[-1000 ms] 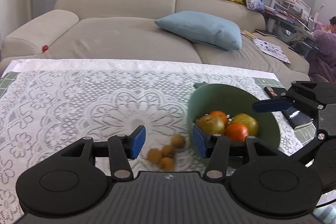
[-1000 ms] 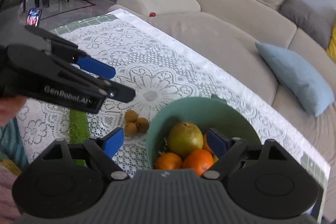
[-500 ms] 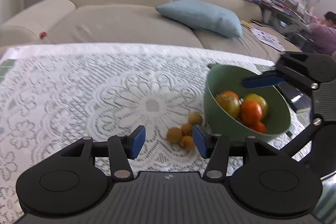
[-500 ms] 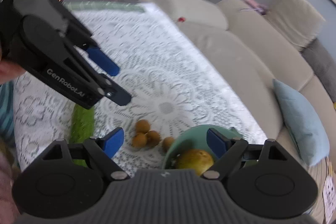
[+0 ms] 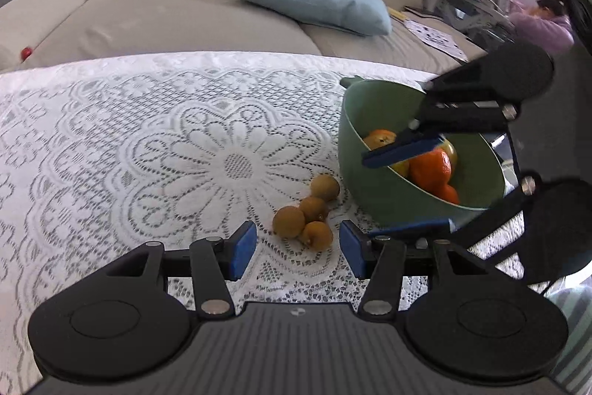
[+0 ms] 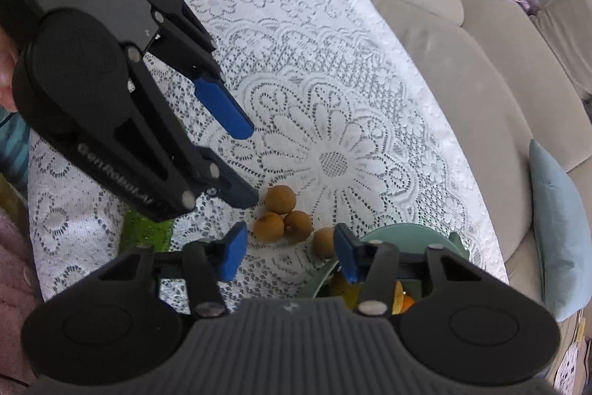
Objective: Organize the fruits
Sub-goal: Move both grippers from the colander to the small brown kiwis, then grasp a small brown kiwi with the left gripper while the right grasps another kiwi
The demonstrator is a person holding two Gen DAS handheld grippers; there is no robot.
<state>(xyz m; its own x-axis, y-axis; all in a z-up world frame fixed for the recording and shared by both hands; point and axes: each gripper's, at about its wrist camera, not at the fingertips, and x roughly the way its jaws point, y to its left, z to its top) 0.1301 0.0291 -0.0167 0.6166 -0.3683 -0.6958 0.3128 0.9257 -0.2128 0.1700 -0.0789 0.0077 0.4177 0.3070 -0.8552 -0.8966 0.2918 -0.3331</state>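
longans (image 5: 306, 214) lie clustered on the lace tabletop (image 5: 155, 150) beside the green bowl (image 5: 373, 187). left tongs (image 5: 297, 251) gape, empty, near them; right tongs (image 6: 288, 255), just narrowed, grip nothing.

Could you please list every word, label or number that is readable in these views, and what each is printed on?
"GenRobot.AI": white lettering along the side of the left gripper, seen from the right wrist; its last letters are hard to make out.
Printed sheet on the sofa: too small and blurred to read.
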